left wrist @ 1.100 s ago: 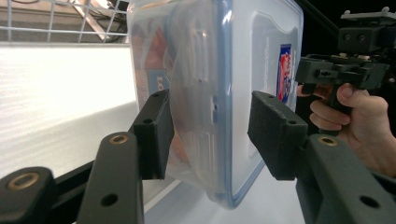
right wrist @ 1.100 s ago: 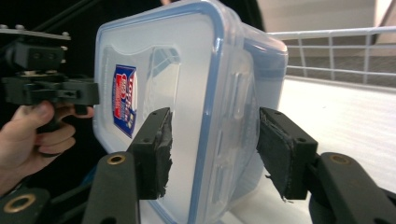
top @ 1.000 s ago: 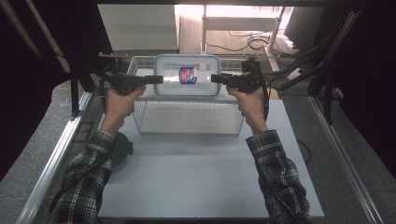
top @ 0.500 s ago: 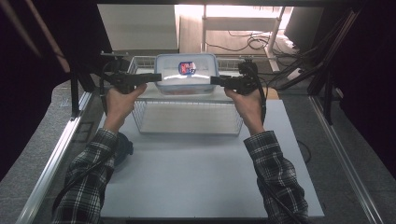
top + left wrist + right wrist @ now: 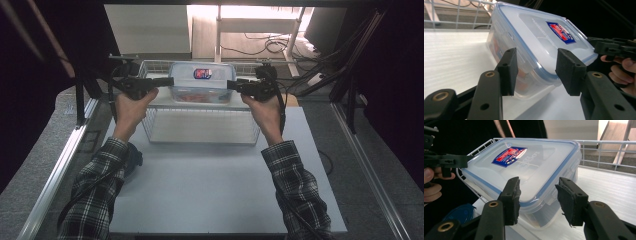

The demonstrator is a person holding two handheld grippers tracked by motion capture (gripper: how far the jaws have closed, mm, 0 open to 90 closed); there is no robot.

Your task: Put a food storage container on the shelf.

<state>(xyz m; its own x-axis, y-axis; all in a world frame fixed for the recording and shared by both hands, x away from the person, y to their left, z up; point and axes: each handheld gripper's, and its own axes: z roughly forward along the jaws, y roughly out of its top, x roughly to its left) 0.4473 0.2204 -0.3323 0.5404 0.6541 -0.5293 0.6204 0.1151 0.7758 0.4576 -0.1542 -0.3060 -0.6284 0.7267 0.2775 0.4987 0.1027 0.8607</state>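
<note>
Clear plastic container (image 5: 201, 83), red-blue label (image 5: 202, 74) unreadable, gripped by left hand-held gripper (image 5: 170, 81), right hand-held gripper (image 5: 230, 84)

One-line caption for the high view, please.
Two grippers hold a lidded plastic box above a wire basket.

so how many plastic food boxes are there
1. The lidded plastic box is at the far end of the wire basket, between the left tool and right tool. None other shows.
</note>
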